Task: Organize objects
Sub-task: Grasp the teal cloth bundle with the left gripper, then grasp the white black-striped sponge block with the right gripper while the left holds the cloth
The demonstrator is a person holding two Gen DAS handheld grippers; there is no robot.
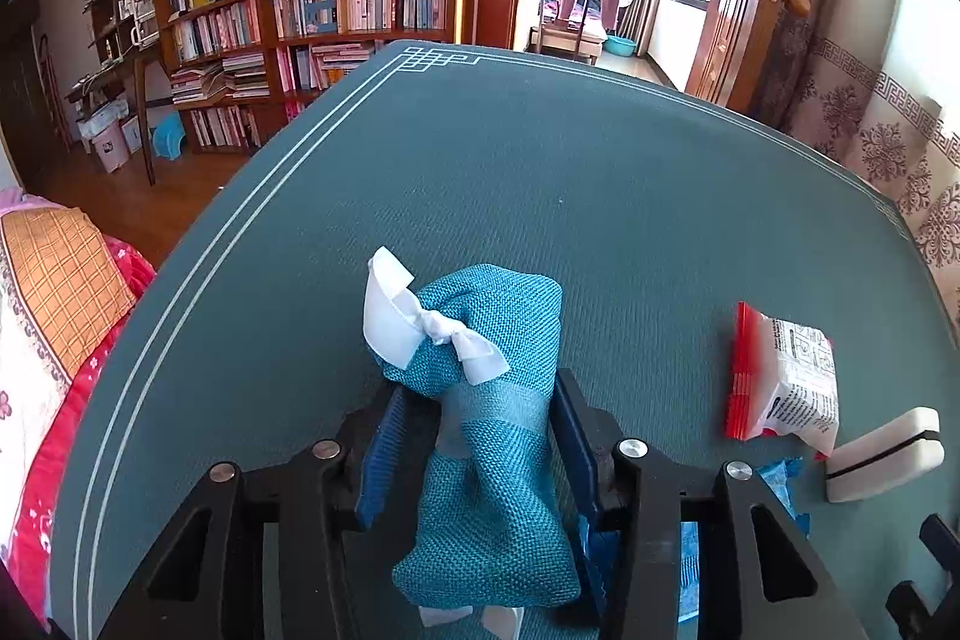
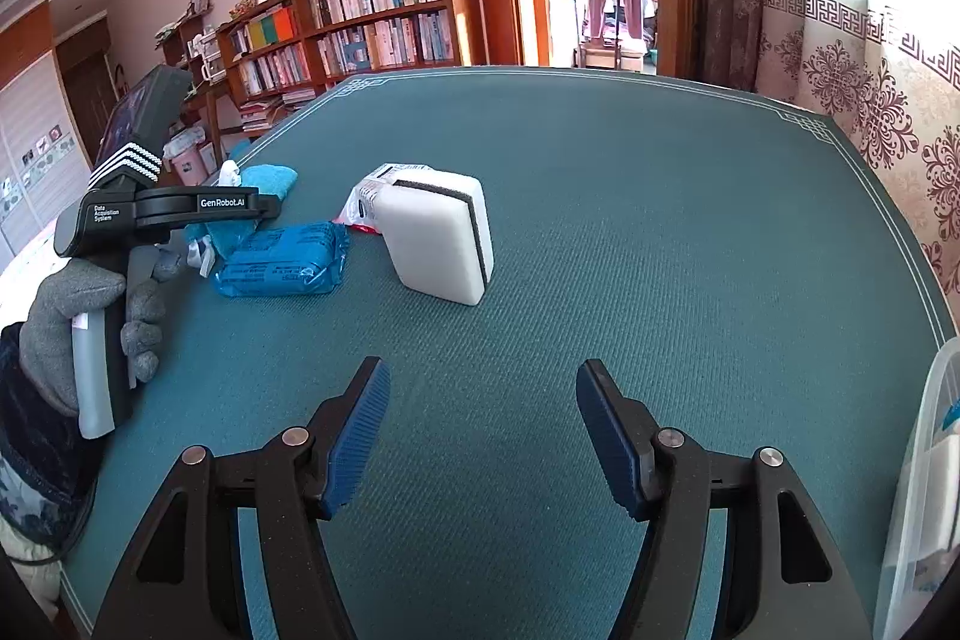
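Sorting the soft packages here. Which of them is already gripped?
The teal woven pouch with the white ribbon, shut between the left hand-held gripper. The blue packet and red-and-white packet lie free on the table.

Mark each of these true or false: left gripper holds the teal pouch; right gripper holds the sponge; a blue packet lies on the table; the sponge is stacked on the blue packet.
1. The left gripper holds the teal fabric pouch. True.
2. The right gripper holds the white sponge. False: its jaws are open and empty.
3. A blue packet lies on the green table. True.
4. The sponge is stacked on the blue packet. False: it stands on the table beside it.
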